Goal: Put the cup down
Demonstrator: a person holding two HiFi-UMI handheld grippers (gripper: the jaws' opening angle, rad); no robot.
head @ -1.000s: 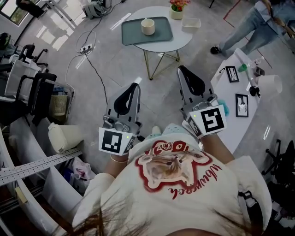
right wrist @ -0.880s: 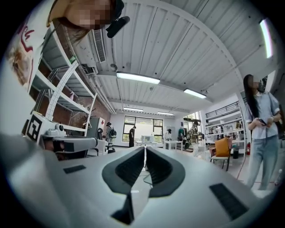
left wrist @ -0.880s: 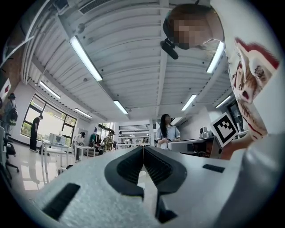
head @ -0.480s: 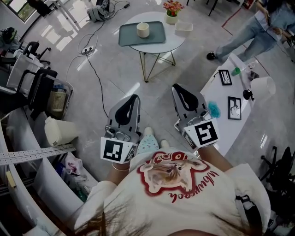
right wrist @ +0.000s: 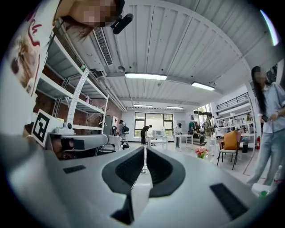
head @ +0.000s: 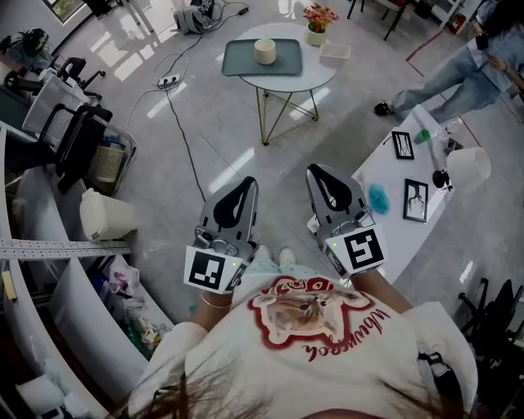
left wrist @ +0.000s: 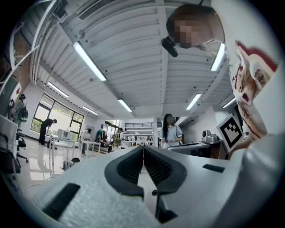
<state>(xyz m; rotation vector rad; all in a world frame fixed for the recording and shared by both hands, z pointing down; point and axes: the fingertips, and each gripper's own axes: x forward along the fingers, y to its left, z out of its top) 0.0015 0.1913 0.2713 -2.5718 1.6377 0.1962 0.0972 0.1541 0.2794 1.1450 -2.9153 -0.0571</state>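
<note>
A cream cup [head: 264, 51] stands upright on a grey-green tray [head: 241, 59] on a round white table [head: 315, 78], far ahead at the top of the head view. Both grippers hang close to my chest, far from that table. My left gripper [head: 246, 184] is shut with nothing between its jaws, and in the left gripper view its tips [left wrist: 143, 149] meet and point up into the room. My right gripper [head: 319, 170] is also shut and empty, and its closed tips [right wrist: 145, 149] show in the right gripper view.
A flower pot [head: 319, 18] and a white box [head: 337, 51] share the round table. A white side table [head: 385, 176] with picture frames stands right of my right gripper. A person [head: 467, 65] stands at upper right. Chairs [head: 74, 123], a white bin [head: 102, 217] and a floor cable [head: 184, 139] lie left.
The round table with the cup has slid up and shrunk in the head view, so it is farther off. Both grippers stay shut and sit lower in the frame.
</note>
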